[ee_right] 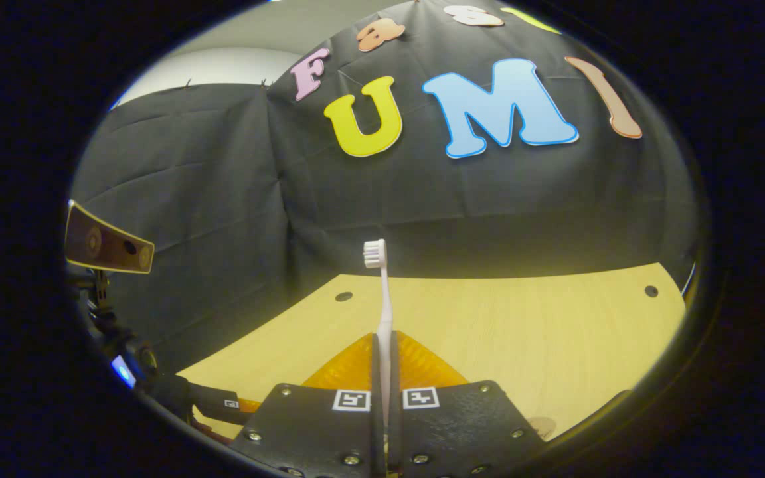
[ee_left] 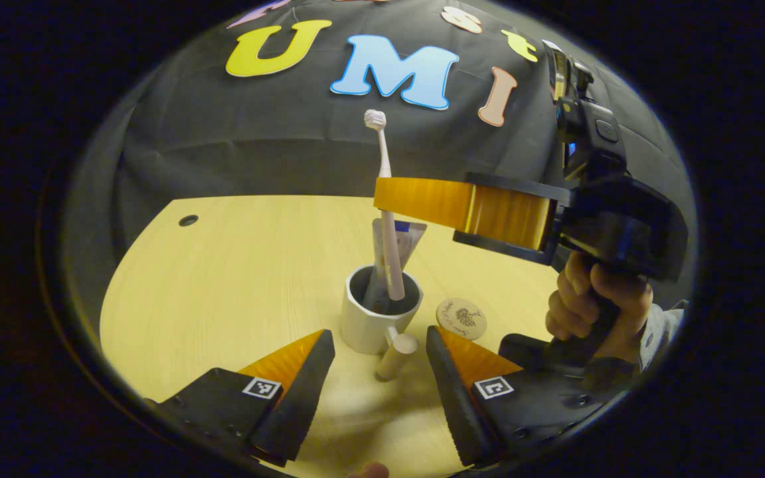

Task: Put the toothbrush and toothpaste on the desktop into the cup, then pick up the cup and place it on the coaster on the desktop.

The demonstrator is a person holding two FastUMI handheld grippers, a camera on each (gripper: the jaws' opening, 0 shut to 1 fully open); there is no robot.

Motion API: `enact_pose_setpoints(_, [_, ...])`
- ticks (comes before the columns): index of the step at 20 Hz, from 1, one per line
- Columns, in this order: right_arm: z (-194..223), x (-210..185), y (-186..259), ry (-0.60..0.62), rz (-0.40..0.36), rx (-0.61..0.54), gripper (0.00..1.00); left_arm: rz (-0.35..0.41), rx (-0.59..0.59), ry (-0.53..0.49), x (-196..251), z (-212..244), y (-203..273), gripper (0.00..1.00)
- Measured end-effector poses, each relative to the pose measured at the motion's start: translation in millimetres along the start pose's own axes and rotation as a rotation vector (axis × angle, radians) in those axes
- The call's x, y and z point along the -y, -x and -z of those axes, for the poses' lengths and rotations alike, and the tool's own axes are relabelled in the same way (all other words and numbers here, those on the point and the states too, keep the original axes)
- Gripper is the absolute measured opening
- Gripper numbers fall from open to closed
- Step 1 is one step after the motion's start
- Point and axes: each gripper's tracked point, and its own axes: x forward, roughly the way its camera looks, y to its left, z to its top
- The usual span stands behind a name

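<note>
The right gripper (ee_left: 382, 196) pinches the pale pink toothbrush (ee_left: 389, 245) upright, its handle end inside the white faceted cup (ee_left: 372, 325) beside the toothpaste tube (ee_left: 406, 239), while the left gripper (ee_left: 379, 372) waits spread wide nearby on the wooden counter (ee_left: 223, 285).

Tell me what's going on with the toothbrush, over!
Right gripper shut on toothbrush, its end in the cup beside the toothpaste. Left gripper open, by the cup. Coaster bare.
</note>
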Motion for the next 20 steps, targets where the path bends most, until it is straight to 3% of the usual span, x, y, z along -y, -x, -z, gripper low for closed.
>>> enact_pose_setpoints(6, [5.6,5.5,5.9,0.008,0.017,-0.03,0.13,0.031,-0.018,0.022,11.0,2.5,-8.0,0.96])
enact_pose_setpoints(7, [7.1,10.6,6.0,0.007,0.032,-0.039,0.24,0.037,-0.023,0.029,12.2,3.3,-8.9,0.85])
enact_pose_setpoints(8, [4.6,11.1,6.2,0.003,0.022,-0.048,0.26,0.04,-0.025,0.034,13.3,3.7,-8.9,0.9])
enact_pose_setpoints(9, [9.1,9.4,8.0,-0.008,0.016,-0.055,0.41,0.04,-0.026,0.037,13.6,3.8,-9.0,0.96])
enact_pose_setpoints(10, [7.5,9.3,10.9,-0.014,0.013,-0.056,0.56,0.04,-0.029,0.039,14.4,4.4,-9.3,0.96])
enact_pose_setpoints(11, [5.8,11.0,11.2,-0.018,0.018,-0.052,0.78,0.037,-0.032,0.041,14.2,4.7,-10.2,0.9])
enact_pose_setpoints(12, [2.4,12.7,13.4,-0.021,0.025,-0.044,0.9,0.036,-0.035,0.045,14.0,5.6,-11.7,0.9])
enact_pose_setpoints(14, [-2.5,13.3,15.8,-0.036,0.024,-0.032,0.93,0.033,-0.04,0.054,15.2,5.8,-13.7,0.9])
enact_pose_setpoints(15, [-4.9,14.1,17.4,-0.045,0.025,-0.028,0.85,0.031,-0.041,0.057,15.3,5.4,-14.6,0.9])
enact_pose_setpoints(16, [-8.1,15.5,20.0,-0.054,0.026,-0.024,0.93,0.029,-0.042,0.061,15.9,5.2,-14.8,0.9])
enact_pose_setpoints(20, [-19.8,28.1,31.8,-0.082,0.058,-0.012,0.93,0.011,-0.066,0.094,15.0,7.0,-23.2,0.9])
